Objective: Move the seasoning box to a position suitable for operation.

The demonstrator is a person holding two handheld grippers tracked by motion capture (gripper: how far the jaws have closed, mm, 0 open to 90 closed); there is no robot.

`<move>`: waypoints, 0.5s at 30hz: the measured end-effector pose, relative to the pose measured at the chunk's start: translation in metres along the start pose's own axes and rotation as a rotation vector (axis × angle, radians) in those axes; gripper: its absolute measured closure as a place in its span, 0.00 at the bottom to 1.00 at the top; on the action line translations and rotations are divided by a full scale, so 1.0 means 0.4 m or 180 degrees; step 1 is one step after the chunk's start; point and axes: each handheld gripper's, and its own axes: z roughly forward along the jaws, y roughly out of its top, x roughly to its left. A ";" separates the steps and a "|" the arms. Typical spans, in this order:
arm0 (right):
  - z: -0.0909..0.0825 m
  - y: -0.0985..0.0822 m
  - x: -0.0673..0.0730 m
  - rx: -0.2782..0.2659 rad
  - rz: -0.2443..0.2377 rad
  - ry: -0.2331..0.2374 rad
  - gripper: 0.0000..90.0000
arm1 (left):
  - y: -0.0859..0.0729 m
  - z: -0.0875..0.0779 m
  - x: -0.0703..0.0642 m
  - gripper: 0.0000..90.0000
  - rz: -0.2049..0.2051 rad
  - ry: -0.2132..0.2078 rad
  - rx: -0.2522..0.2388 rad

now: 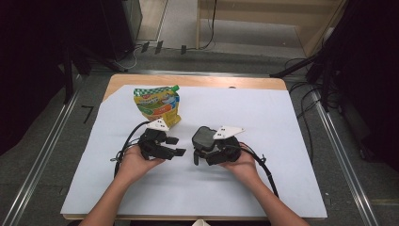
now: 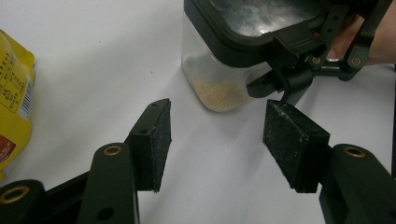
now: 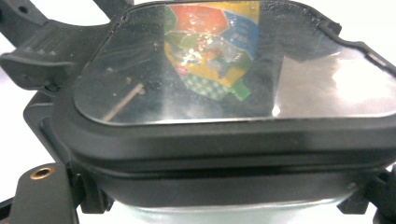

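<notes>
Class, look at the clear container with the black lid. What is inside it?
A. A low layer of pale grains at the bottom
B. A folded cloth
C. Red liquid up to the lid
A: through the container's clear wall, pale grains lie along the bottom.

pouch (image 1: 157, 104) behind, container (image 1: 203, 137) right
</notes>
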 end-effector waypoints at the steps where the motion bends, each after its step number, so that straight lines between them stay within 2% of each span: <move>1: 0.001 0.000 0.001 -0.0001 0.0000 0.0008 0.17 | 0.000 0.000 0.000 0.48 0.0000 0.0003 0.0006; 5: -0.002 -0.007 0.001 0.0012 -0.0001 0.0032 0.17 | 0.000 0.001 0.000 0.48 0.0003 -0.0006 0.0004; 9: -0.005 -0.015 0.013 0.0040 -0.0127 -0.0038 0.17 | 0.000 0.002 0.000 0.48 -0.0003 -0.0013 -0.0005; 15: -0.010 -0.016 0.011 0.0066 -0.0063 -0.0005 0.16 | 0.000 0.001 -0.001 0.48 0.0010 -0.0014 -0.0008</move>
